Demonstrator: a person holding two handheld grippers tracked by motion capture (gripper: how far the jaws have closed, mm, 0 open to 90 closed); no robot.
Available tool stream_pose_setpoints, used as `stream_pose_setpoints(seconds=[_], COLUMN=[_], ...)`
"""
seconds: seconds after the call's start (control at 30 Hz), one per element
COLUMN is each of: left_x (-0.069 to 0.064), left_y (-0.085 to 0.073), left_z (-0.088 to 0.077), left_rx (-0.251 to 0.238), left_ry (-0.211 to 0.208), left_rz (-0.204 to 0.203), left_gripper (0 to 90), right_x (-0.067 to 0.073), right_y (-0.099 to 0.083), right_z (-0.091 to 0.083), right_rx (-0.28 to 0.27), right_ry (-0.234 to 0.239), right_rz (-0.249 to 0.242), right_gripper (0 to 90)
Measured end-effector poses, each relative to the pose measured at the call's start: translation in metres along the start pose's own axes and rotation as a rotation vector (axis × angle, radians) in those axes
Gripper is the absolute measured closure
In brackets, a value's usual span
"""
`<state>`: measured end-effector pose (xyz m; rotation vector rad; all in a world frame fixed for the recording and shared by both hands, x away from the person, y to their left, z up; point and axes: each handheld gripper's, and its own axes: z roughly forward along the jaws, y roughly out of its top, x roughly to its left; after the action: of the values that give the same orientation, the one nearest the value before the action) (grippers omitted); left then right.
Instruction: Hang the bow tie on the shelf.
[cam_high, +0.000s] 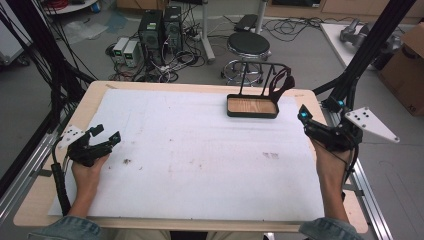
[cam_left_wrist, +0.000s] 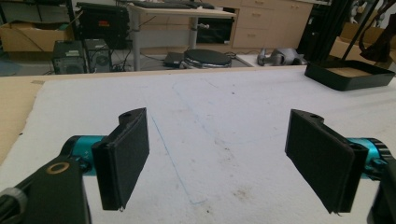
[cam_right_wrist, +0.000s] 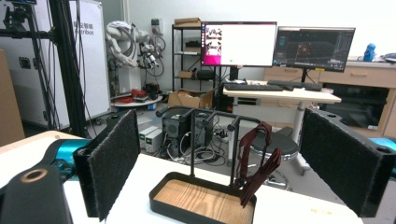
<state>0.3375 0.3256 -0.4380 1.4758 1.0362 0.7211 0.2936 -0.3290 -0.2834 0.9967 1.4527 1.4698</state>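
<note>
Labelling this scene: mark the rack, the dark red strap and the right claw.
rack (cam_high: 251, 114): high view, tray's front wall.
dark red strap (cam_right_wrist: 256, 173): right gripper view, hanging middle.
right claw (cam_high: 303, 120): high view, between its fingertips.

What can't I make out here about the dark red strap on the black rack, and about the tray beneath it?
- Dark red strap: how it is looped over the black metal rack is too small in the high view; the right gripper view leaves its knot or buckle unclear.
- Black tray with wooden floor: its near rim is cut off by the bottom edge in the right gripper view.
- In the left gripper view the strap is cut off at the right edge.
</note>
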Motion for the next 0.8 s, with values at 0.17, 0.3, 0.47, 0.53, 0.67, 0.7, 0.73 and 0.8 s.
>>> stream_pose_setpoints(seconds=[0.17, 0.3, 0.47, 0.53, 0.67, 0.7, 0.73, 0.8], left_x=[0.0, 0.0, -0.001, 0.0, -0.001, -0.001, -0.001, -0.001], left_y=[0.0, 0.0, 0.0, 0.0, 0.0, 0.0, 0.0, 0.0], left_z=[0.0, 0.0, 0.0, 0.0, 0.0, 0.0, 0.0, 0.0], left_rx=[0.003, 0.002, 0.002, 0.003, 0.004, 0.003, 0.004, 0.004], left_ry=[-0.001, 0.0, 0.004, 0.003, 0.003, 0.003, 0.004, 0.004], left_rz=[0.0, 0.0, 0.003, 0.005, 0.005, 0.005, 0.005, 0.005], left_gripper=[22.1, 22.1, 22.1, 22.1, 22.1, 22.1, 22.1, 22.1], right_x=[0.008, 0.014, 0.019, 0.02, 0.024, 0.025, 0.026, 0.028], right_y=[-0.014, -0.027, -0.044, -0.052, -0.069, -0.074, -0.077, -0.085], right_z=[-0.016, -0.024, -0.03, -0.031, -0.034, -0.034, -0.034, -0.034], right_rx=[-0.039, -0.048, -0.044, -0.046, -0.059, -0.056, -0.053, -0.045], right_ry=[0.01, 0.006, 0.017, 0.021, 0.027, 0.036, 0.04, 0.048], right_rz=[0.023, 0.024, 0.037, 0.049, 0.046, 0.052, 0.053, 0.047], right_gripper=[11.7, 11.6, 11.6, 11.6, 11.6, 11.6, 11.6, 11.6])
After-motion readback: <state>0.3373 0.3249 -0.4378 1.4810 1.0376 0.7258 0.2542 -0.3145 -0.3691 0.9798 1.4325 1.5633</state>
